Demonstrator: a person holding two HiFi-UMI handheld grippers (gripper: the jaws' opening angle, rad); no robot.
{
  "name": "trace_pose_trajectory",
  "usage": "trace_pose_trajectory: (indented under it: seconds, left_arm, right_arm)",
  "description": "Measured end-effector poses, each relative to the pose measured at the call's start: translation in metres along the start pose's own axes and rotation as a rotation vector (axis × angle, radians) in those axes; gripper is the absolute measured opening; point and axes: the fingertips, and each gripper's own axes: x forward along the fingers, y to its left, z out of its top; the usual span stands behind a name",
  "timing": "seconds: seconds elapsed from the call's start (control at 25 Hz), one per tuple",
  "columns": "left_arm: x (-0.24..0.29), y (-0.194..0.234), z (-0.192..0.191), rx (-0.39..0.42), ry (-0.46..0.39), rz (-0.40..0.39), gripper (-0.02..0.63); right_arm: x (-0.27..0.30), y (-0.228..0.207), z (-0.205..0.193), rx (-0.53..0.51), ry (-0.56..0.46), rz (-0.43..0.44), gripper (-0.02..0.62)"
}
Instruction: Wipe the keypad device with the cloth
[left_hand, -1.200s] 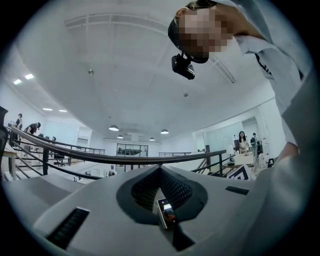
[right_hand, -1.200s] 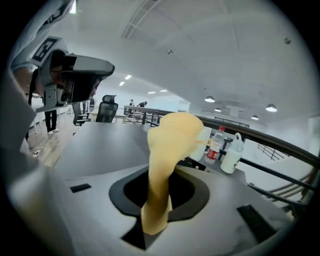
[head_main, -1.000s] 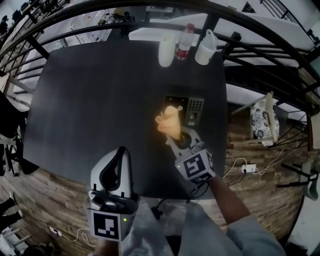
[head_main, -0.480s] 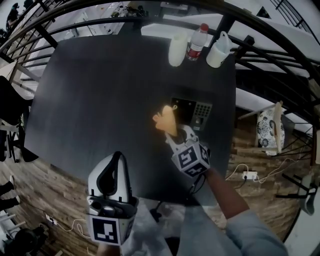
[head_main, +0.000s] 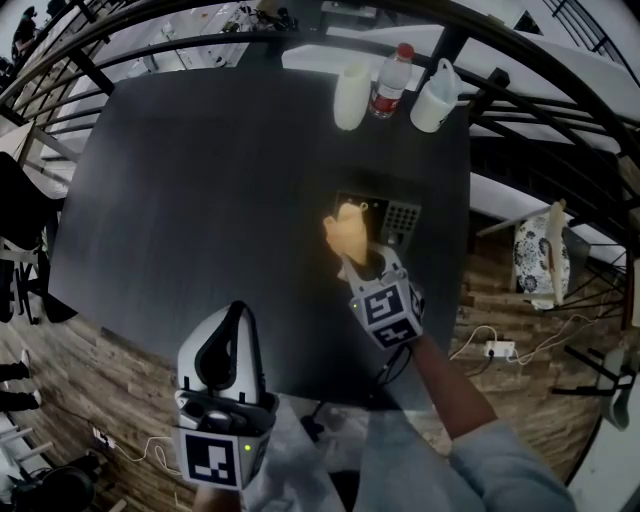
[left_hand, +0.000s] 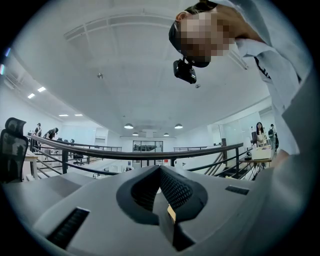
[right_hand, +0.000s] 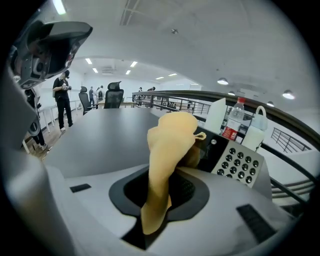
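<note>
Between right claw (head_main: 363, 267) jaws, cloth (head_main: 347, 234)

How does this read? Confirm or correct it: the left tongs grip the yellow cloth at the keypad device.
Wrong side. The right tongs grip the yellow cloth at the keypad device, as the right gripper view shows. The left tongs are shut on nothing.

The left white plastic gripper (head_main: 236, 318) and the right white plastic gripper (head_main: 366, 268) have black ribbed jaw linings. Each carries 1 cube of black-and-white square markers (head_main: 388, 318). The person wears a pale grey shirt sleeve (head_main: 505, 470) and a small black head-mounted camera (left_hand: 184, 70).
</note>
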Motion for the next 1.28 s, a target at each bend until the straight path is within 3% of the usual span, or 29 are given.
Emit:
trace_pose_trajectory:
  seconds: [0.88,1.12,1.28]
  left_arm:
    - [0.014,-0.023,0.006,-0.006,-0.022,-0.082,0.012]
    - [0.016,-0.025,0.006,-0.012,-0.028,-0.094,0.012]
    - [0.016,-0.023,0.005,-0.016,-0.027,-0.098,0.012]
  right_arm:
    - [-0.049,-0.064,-0.04,0.174,0.026,-0.192,0.071]
    - [-0.057,-0.071,-0.048,0.179,0.042,-0.216,0.071]
    - [-0.067,-0.072,-0.036,0.185,-0.002,-0.213,0.069]
